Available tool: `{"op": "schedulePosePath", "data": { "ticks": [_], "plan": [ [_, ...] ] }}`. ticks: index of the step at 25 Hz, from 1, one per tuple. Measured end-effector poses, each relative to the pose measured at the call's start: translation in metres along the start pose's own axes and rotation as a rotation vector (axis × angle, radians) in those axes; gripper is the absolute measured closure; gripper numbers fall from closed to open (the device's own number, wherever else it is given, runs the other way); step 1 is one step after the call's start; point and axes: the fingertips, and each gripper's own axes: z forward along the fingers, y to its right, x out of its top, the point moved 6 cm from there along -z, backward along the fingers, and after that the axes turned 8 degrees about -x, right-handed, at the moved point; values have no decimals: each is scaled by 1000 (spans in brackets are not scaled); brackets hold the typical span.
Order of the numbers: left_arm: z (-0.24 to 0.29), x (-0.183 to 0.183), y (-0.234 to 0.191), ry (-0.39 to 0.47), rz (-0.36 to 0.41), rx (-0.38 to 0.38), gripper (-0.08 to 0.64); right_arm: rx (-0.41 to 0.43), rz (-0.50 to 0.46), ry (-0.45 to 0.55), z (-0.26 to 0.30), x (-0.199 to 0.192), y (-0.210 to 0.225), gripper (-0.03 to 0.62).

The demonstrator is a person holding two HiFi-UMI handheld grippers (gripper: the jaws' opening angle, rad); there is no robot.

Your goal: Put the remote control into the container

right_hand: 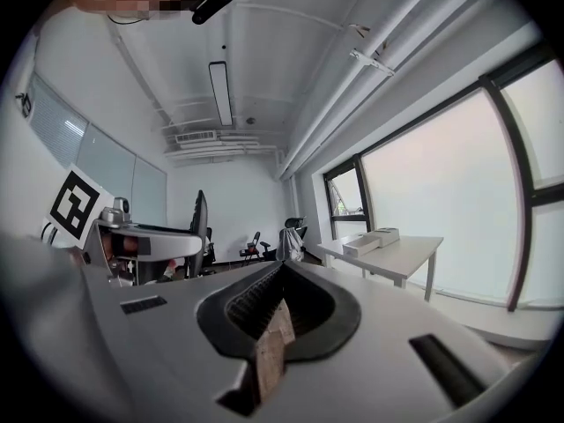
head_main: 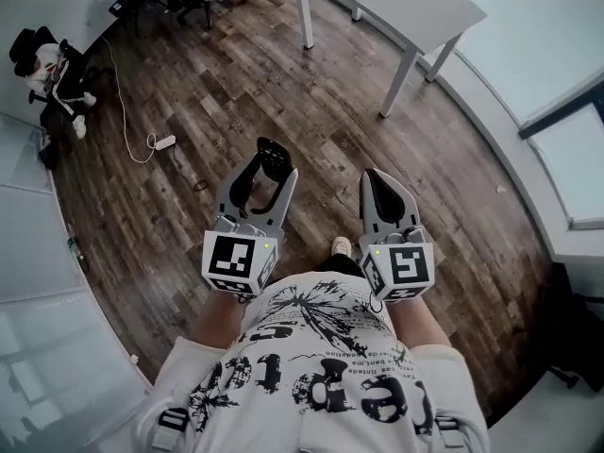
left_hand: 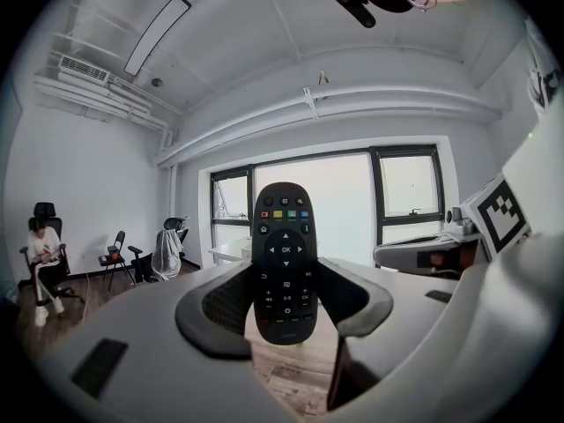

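A black remote control (left_hand: pixel 284 263) with coloured buttons stands upright between the jaws of my left gripper (left_hand: pixel 284 311), which is shut on its lower half. From the head view the remote (head_main: pixel 273 156) sticks out past the left gripper (head_main: pixel 261 179), held in front of the person's chest above the floor. My right gripper (head_main: pixel 382 194) is beside it at the same height, jaws pressed together with nothing in them. Its dark pads (right_hand: pixel 256 307) meet, leaving only a sliver of floor visible between them.
A white desk (head_main: pixel 415 12) carrying flat white boxes (right_hand: pixel 370 239) stands ahead to the right by the windows. A person sits on a chair (head_main: pixel 47 64) at the far left. A cable and power strip (head_main: pixel 162 142) lie on the wooden floor (head_main: pixel 311 111).
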Motion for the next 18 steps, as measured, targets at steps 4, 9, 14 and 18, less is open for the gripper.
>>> {"op": "schedulePosePath", "data": {
  "ticks": [4,9,14,18],
  "plan": [
    [41,14,9,3,-8,-6,327,4,-17,6,21,15,37,591],
    [73,20,16,7,-3,-33,327,23,-24,8,36,21,64,591],
    [94,27,-1,17,-9,-41,327,23,-22,18,63,25,71,591],
    [106,21,-34,13,-20,-45,327,17,-38,-19,96,22,58,591]
  ]
}}
